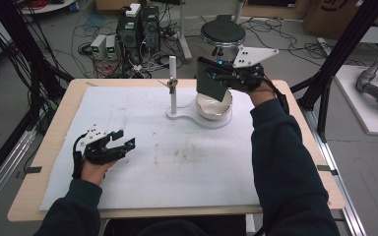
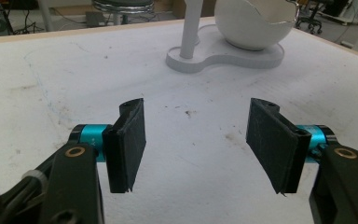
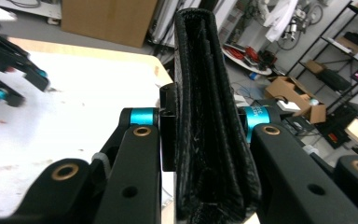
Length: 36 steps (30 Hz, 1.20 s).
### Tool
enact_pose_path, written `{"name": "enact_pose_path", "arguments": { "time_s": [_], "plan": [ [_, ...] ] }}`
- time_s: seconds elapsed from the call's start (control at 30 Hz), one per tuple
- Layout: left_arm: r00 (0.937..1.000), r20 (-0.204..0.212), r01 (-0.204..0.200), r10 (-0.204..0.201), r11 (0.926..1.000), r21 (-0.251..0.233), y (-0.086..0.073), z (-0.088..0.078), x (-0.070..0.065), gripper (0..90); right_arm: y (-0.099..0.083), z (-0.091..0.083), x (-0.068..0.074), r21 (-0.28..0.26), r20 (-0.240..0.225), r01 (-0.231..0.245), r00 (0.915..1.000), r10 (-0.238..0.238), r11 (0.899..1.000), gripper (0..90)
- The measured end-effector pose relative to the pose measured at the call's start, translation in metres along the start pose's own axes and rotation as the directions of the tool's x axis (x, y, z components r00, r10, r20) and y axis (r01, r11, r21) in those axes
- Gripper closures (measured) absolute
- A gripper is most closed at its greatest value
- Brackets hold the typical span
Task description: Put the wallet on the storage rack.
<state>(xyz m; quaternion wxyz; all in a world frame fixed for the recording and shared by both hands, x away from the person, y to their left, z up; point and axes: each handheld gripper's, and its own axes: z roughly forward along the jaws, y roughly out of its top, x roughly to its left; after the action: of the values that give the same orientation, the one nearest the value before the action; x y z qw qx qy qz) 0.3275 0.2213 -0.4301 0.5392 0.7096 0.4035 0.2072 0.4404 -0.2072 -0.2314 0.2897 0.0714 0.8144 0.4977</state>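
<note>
Two grippers are at work over the white mat, and only one carries anything. The right gripper pinches a black leather wallet, folded shut, and holds it in the air just above the white bowl that sits on a white stand with an upright post. In the right gripper view the wallet stands on edge between the two pads, its folded layers squeezed together, with both jaws pressing flat on its faces. The left gripper rests low on the mat near the person's side, well apart from the stand; in the left gripper view its pads stand spread with nothing between them.

The main risk, as I judge it, is the wallet slipping. The leather is smooth and the grip catches only part of it, so a quick swing could let it pivot or slide out and drop onto the bowl, whose rim looks jagged and thin. A second risk is clipping the post or the bowl's edge while carrying the wallet past, which could tip or shift the stand, since the free gripper is too far off to steady it.
</note>
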Motion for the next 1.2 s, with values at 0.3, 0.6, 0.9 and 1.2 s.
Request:
{"name": "enact_pose_path", "arguments": {
  "time_s": [0.3, 0.6, 0.9, 1.2],
  "plan": [
    [1.0, 0.0, -0.001, 0.001, 1.0, 0.006, -0.001, 0.0, -0.001, 37.5, -0.027, 0.017, -0.007, 0.07, 0.004, -0.004, 1.0, 0.004, 0.998, 74.7],
    [1.0, 0.002, 0.001, -0.001, 0.9999, 0.01, -0.001, 0.001, -0.001, 37.5, -0.042, 0.035, -0.003, 0.169, -0.01, 0.034, 0.9994, -0.033, 0.985, 74.5],
    [1.0, 0.005, -0.001, 0.001, 1.0, 0.009, -0.001, 0.0, -0.001, 37.5, -0.066, 0.044, 0.002, 0.245, -0.007, 0.005, 1.0, -0.003, 0.97, 74.0],
    [1.0, 0.004, 0.0, 0.0, 1.0, 0.008, -0.002, 0.0, -0.002, 37.5, -0.069, 0.05, 0.004, 0.303, -0.026, -0.057, 0.9973, 0.068, 0.951, 61.3]
  ]
}}
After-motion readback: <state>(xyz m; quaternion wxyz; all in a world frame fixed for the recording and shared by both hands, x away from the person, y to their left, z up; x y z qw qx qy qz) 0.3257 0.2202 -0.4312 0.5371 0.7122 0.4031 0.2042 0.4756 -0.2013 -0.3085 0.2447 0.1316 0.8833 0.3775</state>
